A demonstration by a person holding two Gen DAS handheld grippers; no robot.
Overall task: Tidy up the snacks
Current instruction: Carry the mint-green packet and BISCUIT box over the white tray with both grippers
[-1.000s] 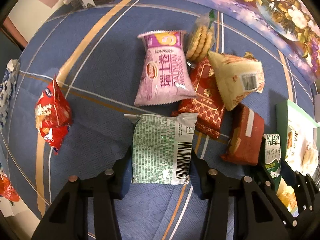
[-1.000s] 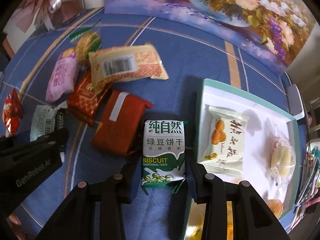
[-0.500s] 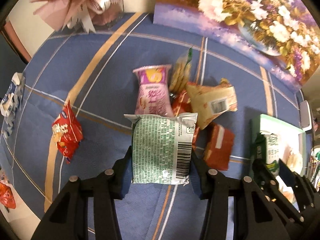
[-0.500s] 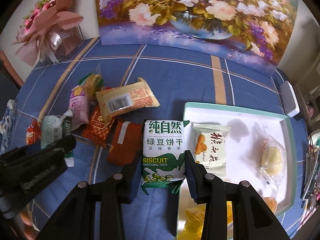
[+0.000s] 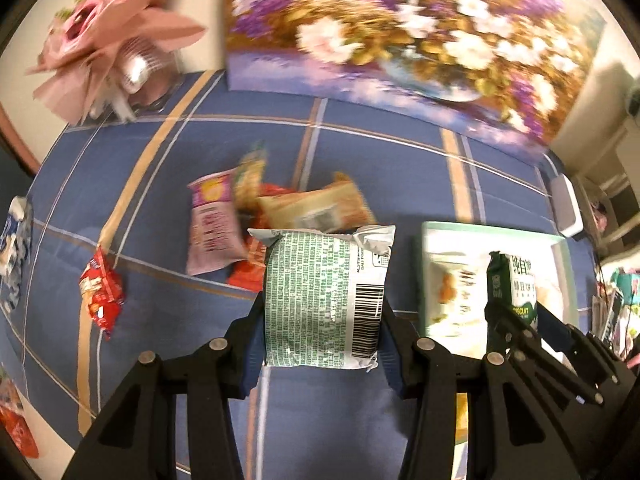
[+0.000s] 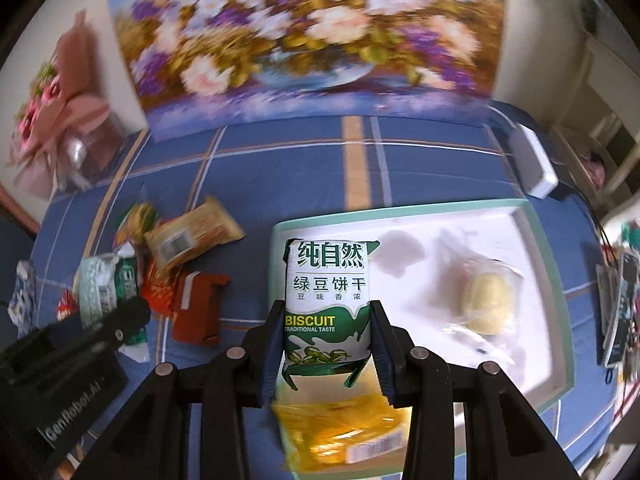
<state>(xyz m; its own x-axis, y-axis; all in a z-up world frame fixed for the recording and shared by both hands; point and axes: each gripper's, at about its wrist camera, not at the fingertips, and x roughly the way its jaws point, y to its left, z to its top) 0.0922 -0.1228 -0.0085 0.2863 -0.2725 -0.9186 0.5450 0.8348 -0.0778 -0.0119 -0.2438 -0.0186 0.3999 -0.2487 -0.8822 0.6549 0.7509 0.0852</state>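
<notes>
My left gripper (image 5: 320,336) is shut on a green-and-white snack packet (image 5: 324,300), held barcode side up above the blue checked cloth. My right gripper (image 6: 326,344) is shut on a green biscuit packet (image 6: 327,300), lifted over the near left part of the white tray (image 6: 536,240). The same biscuit packet (image 5: 516,284) shows at the right of the left wrist view, over the tray (image 5: 432,232). In the tray lie a clear pack with a yellow pastry (image 6: 486,300) and a yellow packet (image 6: 344,428). A pile of loose snacks (image 5: 280,212) lies on the cloth.
A red packet (image 5: 100,296) lies apart at the left, a blue-white one (image 5: 14,256) at the cloth's edge. A flower painting (image 6: 304,28) leans at the back, a pink bouquet (image 5: 104,40) at the back left. A white box (image 6: 534,168) sits behind the tray.
Both grippers have risen and moved right with their packets. The pile now looks smaller and farther off, and the biscuit packet has come from beside the tray to over it.
</notes>
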